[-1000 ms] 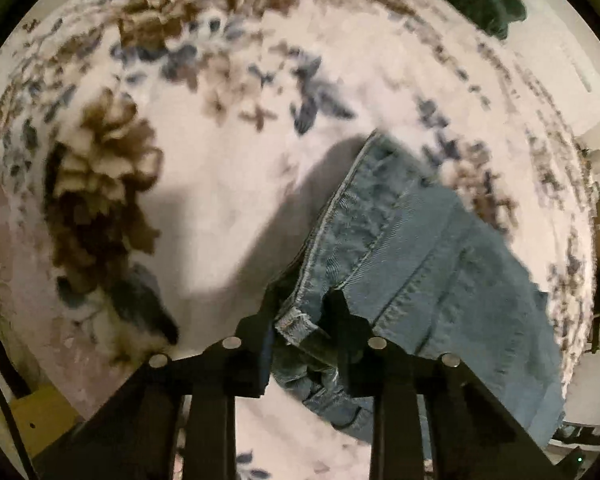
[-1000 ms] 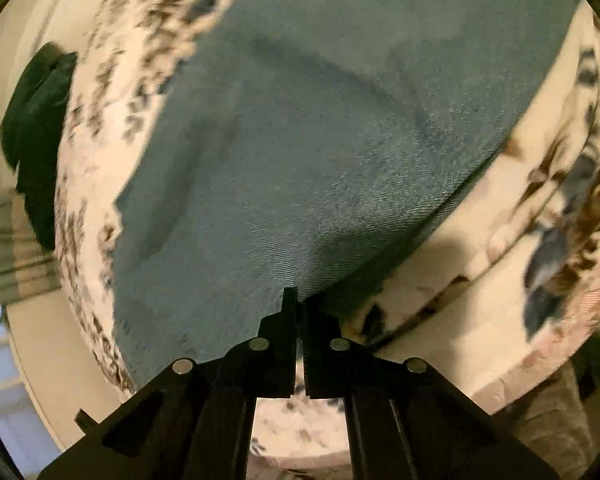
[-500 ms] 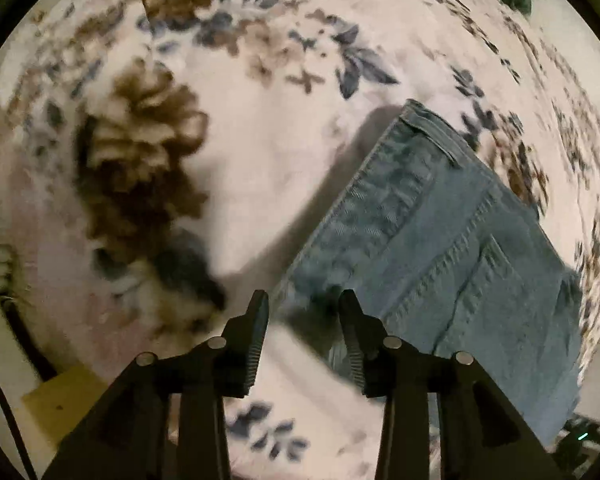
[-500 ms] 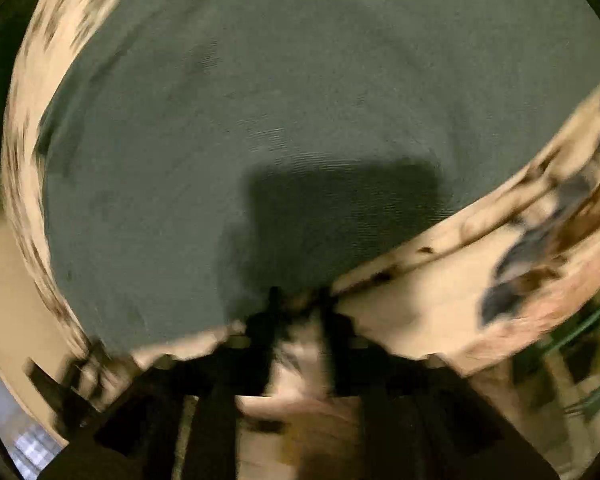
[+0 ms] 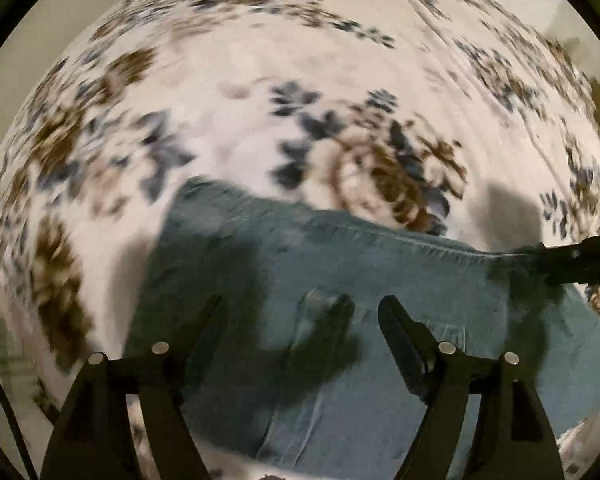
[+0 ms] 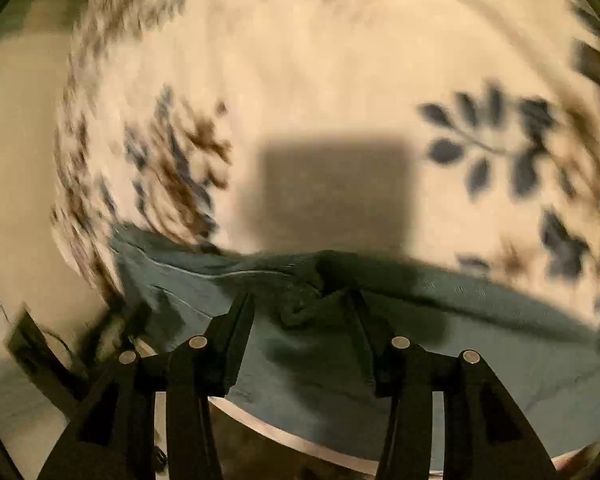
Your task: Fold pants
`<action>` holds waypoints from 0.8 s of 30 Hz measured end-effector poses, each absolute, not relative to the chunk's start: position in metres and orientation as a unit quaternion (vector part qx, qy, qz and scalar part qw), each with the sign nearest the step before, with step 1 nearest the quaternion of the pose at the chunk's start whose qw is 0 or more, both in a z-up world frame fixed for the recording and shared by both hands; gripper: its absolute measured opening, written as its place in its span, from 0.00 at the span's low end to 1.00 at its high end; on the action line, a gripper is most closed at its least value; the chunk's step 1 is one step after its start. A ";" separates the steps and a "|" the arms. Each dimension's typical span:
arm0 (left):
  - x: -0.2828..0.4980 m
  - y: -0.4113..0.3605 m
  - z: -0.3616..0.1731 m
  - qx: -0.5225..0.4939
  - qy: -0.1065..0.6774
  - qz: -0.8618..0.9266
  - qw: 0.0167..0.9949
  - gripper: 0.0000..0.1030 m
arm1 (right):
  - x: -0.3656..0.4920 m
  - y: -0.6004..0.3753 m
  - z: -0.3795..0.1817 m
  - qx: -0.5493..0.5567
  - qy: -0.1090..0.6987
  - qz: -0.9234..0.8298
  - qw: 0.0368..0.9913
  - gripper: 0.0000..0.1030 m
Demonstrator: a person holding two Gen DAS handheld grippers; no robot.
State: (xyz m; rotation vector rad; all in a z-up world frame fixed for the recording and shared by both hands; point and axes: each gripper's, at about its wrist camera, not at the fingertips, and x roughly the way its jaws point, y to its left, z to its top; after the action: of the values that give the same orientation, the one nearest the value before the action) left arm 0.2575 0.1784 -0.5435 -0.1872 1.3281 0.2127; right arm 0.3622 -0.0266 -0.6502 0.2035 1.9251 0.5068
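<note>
Left wrist view: our left gripper (image 5: 300, 308) hangs spread and empty over the jeans (image 5: 380, 280), lying on the floral blanket (image 5: 300, 100); the right gripper (image 5: 572, 258) enters at 3 o'clock.

Right wrist view: released too, fingers straddling a bunched edge (image 6: 304, 300). We judge the fold partly laid, needing smoothing.

My left gripper (image 5: 300, 312) hangs wide open over the jeans (image 5: 380, 280) lying on the flowery blanket (image 5: 260, 60), empty-handed.
</note>
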 end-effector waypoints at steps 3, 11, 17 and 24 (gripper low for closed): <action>0.262 0.174 -0.559 -0.081 0.627 0.090 0.769 0.74 | 0.358 -0.020 -0.664 0.041 0.837 0.231 0.495 0.48; 0.254 0.180 -0.568 -0.070 0.632 0.086 0.767 0.76 | 0.380 -0.016 -0.651 -0.042 0.793 0.259 0.550 0.48; 0.256 0.182 -0.571 -0.078 0.635 0.083 0.764 0.76 | 0.369 -0.018 -0.658 -0.037 0.832 0.325 0.448 0.48; 0.257 0.185 -0.571 -0.082 0.633 0.085 0.765 0.77 | 0.380 -0.032 -0.691 0.048 0.857 0.327 0.394 0.49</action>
State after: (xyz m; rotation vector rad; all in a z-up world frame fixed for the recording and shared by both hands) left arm 0.2572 0.1854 -0.5714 -0.1790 1.3751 0.1846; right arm 0.3799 -0.0323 -0.6907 0.1211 2.1745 0.8298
